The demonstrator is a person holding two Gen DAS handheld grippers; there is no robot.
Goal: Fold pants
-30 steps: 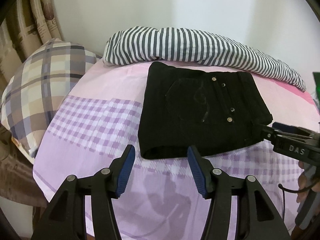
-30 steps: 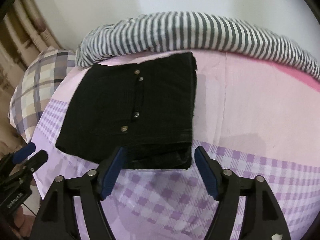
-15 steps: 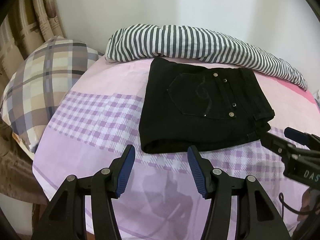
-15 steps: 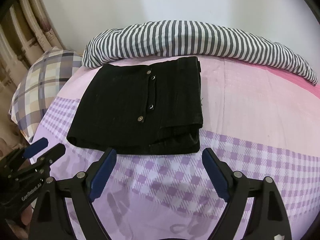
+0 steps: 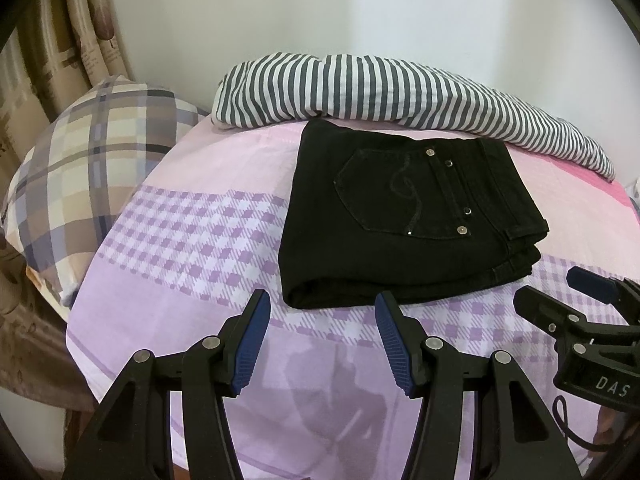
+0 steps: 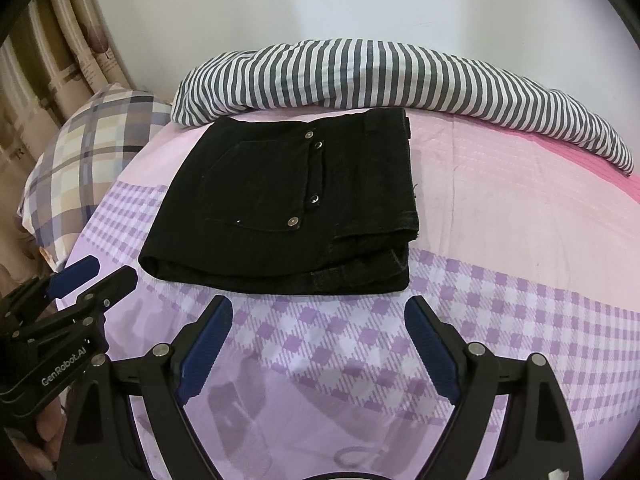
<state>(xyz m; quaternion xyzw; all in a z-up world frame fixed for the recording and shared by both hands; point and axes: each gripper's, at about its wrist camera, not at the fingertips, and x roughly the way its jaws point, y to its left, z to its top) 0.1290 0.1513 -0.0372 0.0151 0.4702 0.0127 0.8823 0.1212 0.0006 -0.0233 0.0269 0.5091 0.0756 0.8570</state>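
Note:
The black pants (image 5: 400, 216) lie folded into a flat rectangle on the bed, back pocket and rivets facing up. My left gripper (image 5: 322, 300) hovers just short of their near left edge, open, with nothing between its blue pads. In the right wrist view the pants (image 6: 280, 200) sit just beyond my right gripper (image 6: 319, 304), which stands wide open and empty near their right front corner. Each gripper shows in the other's view: the right gripper (image 5: 550, 286) at the right edge, the left gripper (image 6: 111, 269) at the lower left, both apart from the cloth.
A pink and purple checked sheet (image 5: 180, 240) covers the bed. A striped grey-and-white blanket (image 5: 360, 88) lies bunched along the wall just behind the pants. A plaid pillow (image 5: 88, 168) sits at the left, with a curtain (image 5: 60, 40) behind it.
My right gripper has drawn back from the pants' near right corner and its jaws have spread wider. The left gripper and the pants have stayed put.

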